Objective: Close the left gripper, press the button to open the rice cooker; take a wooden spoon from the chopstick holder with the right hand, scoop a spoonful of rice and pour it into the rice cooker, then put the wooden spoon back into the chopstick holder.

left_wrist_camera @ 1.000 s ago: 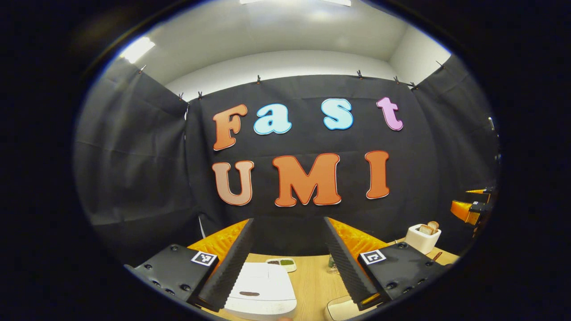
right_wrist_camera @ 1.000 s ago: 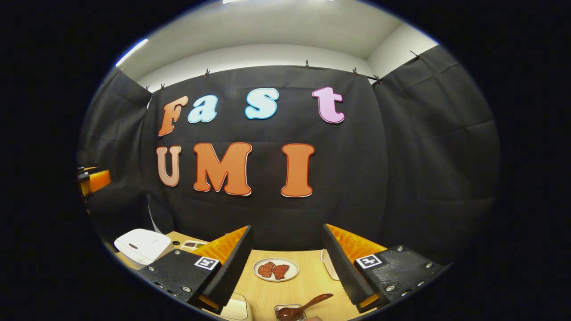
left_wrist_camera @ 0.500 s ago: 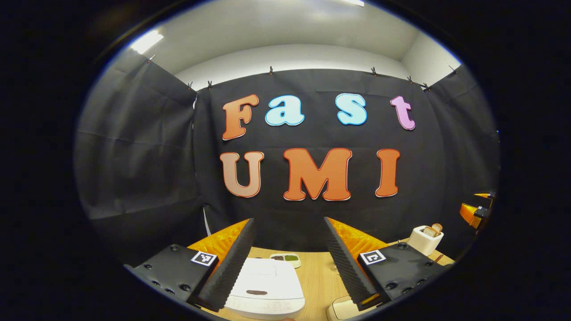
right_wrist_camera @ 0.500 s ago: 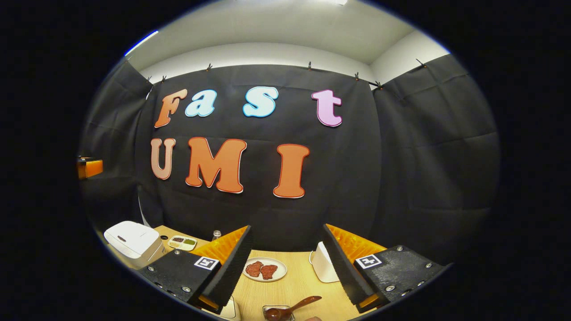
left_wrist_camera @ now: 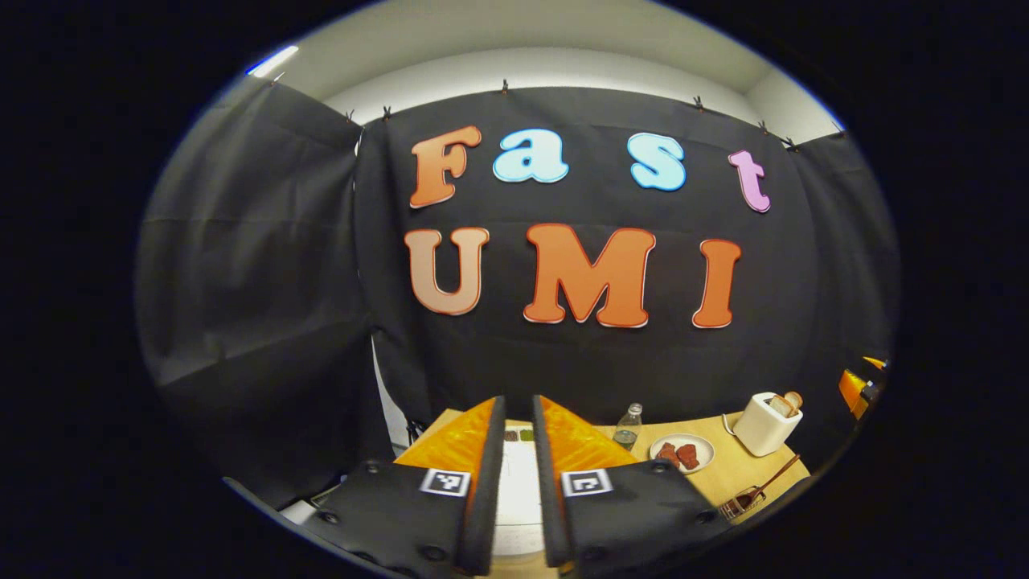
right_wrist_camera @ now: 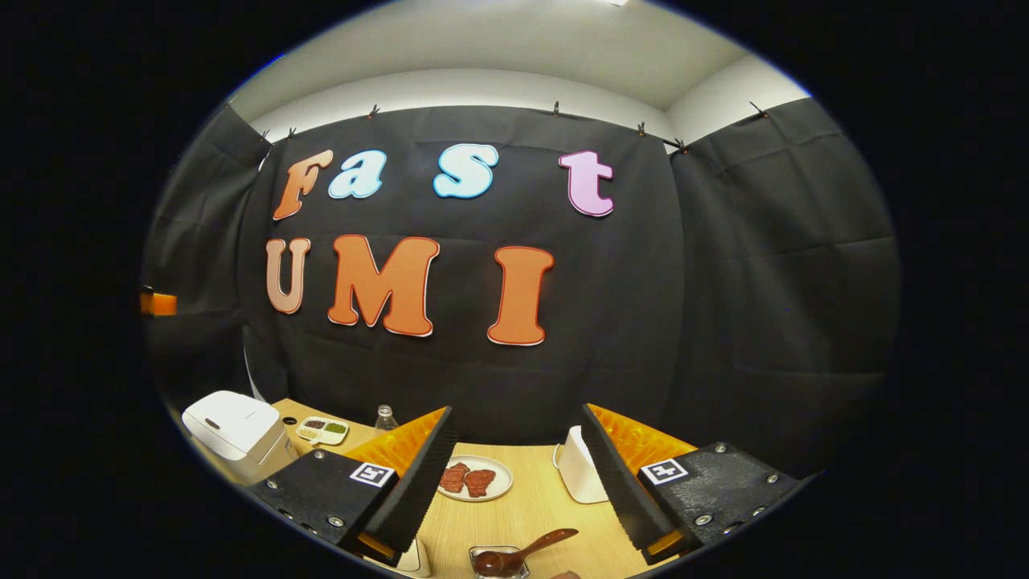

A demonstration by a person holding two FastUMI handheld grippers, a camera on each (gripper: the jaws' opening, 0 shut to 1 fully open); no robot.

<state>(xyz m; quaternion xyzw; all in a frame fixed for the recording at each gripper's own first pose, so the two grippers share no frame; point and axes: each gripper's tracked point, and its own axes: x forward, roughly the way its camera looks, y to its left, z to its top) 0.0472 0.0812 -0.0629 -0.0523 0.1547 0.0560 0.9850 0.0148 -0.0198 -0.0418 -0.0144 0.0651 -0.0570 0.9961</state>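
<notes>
The left gripper (left_wrist_camera: 516, 482) had its fingers drawn nearly together, only a narrow slit between them, gripping nothing, with the white rice cooker (left_wrist_camera: 514, 503) showing through the slit, lid down. The right gripper (right_wrist_camera: 518, 474) stood wide apart and empty above the table (right_wrist_camera: 530, 507). Just below it, the wooden spoon (right_wrist_camera: 522, 551) rested in its holder (right_wrist_camera: 498, 561). A plate of meat (right_wrist_camera: 474, 480) lay between its fingers, the toaster (right_wrist_camera: 579, 474) beside, a bottle (right_wrist_camera: 387, 418) and the rice cooker (right_wrist_camera: 233, 430) well off left.

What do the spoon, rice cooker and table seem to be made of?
Spoon: likely wood, dark reddish-brown with a slight sheen. Rice cooker: probably plastic, smooth matte white shell. Table: light wood or wood-look laminate, with visible grain lines.
</notes>
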